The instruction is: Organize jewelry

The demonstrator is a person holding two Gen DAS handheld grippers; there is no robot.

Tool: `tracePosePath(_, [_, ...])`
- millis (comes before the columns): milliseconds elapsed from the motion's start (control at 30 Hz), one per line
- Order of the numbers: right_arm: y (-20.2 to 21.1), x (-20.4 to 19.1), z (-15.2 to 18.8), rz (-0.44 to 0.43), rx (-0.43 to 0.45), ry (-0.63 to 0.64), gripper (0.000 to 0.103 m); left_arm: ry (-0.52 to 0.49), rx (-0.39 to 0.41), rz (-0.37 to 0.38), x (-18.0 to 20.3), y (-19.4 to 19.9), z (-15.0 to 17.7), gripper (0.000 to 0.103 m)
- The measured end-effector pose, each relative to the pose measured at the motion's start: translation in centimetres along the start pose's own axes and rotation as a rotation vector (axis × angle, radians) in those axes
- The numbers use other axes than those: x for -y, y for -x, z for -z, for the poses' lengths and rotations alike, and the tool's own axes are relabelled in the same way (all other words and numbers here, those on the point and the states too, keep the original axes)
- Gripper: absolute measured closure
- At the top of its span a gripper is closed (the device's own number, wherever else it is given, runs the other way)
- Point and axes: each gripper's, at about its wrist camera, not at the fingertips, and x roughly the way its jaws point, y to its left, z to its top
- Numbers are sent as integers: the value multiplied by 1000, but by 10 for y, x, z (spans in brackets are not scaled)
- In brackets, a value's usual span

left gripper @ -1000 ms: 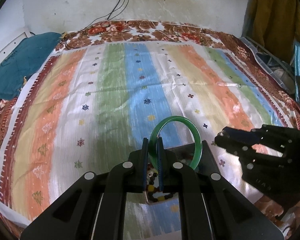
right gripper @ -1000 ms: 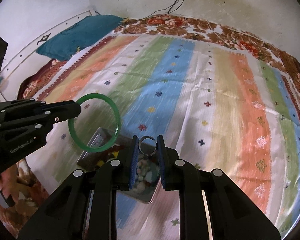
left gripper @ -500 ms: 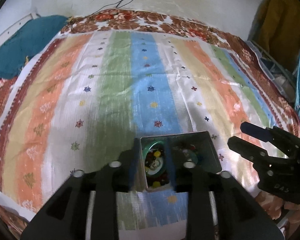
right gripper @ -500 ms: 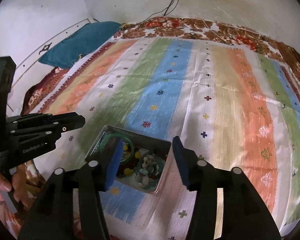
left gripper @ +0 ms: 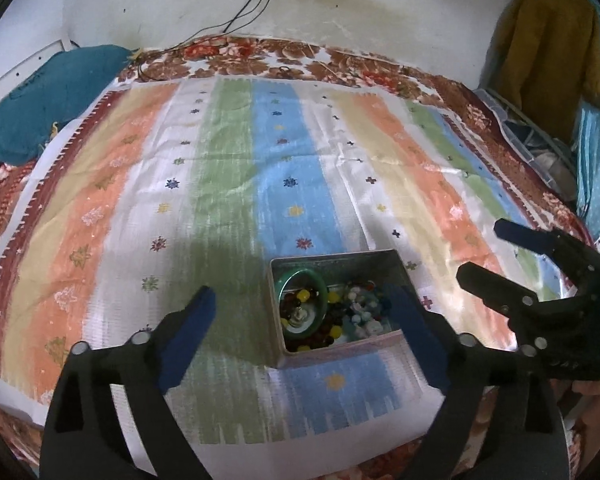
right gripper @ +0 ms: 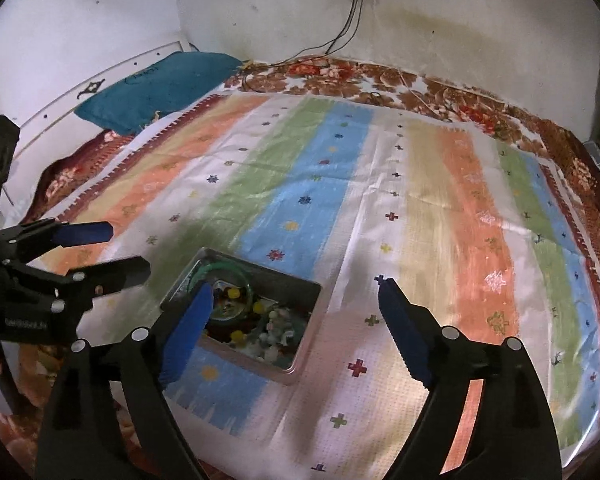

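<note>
A shallow metal tin [left gripper: 401,272] [right gripper: 310,312] lies on the striped bedspread near its front edge. A green bangle [left gripper: 318,285] [right gripper: 247,282] lies in its left half on coloured beads, with a small silver ring [left gripper: 299,314] inside it. White and pastel beads [left gripper: 362,307] fill the right half. My left gripper [left gripper: 300,312] is open and empty, raised above the tin; it shows at the left of the right wrist view [right gripper: 116,250]. My right gripper [right gripper: 294,298] is open and empty, above the tin's right side; it shows at the right of the left wrist view [left gripper: 480,252].
The striped bedspread [left gripper: 228,184] covers a bed against a white wall. A teal pillow [left gripper: 48,96] lies at the far left corner. Cables [right gripper: 346,32] hang from a wall socket. Clothes [left gripper: 548,40] hang at the right.
A second ago my left gripper held the green bangle and my right held the silver ring. Both are now in the tin, and both grippers have opened wide and pulled back.
</note>
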Motion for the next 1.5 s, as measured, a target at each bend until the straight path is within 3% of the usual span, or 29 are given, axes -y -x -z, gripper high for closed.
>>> tracePosePath(67, [0, 0, 0, -7, -2, 2, 12, -13, -1, 11, 2, 1, 1, 6])
tracePosePath(500, [13, -5, 6, 7, 28, 42, 6, -89, -25, -31, 14, -2, 7, 6])
tracePosePath(800, [6, 14, 6, -28, -3, -51, 6, -101, 9, -25, 15, 3, 7, 6])
tracePosePath(1033, [1, 10, 5, -15, -24, -39, 5, -93, 67, -18, 13, 13, 3, 6])
tracePosePath(1500, [-3, 21, 5, -50, -38, -96, 5, -109, 80, -44, 15, 11, 1, 6])
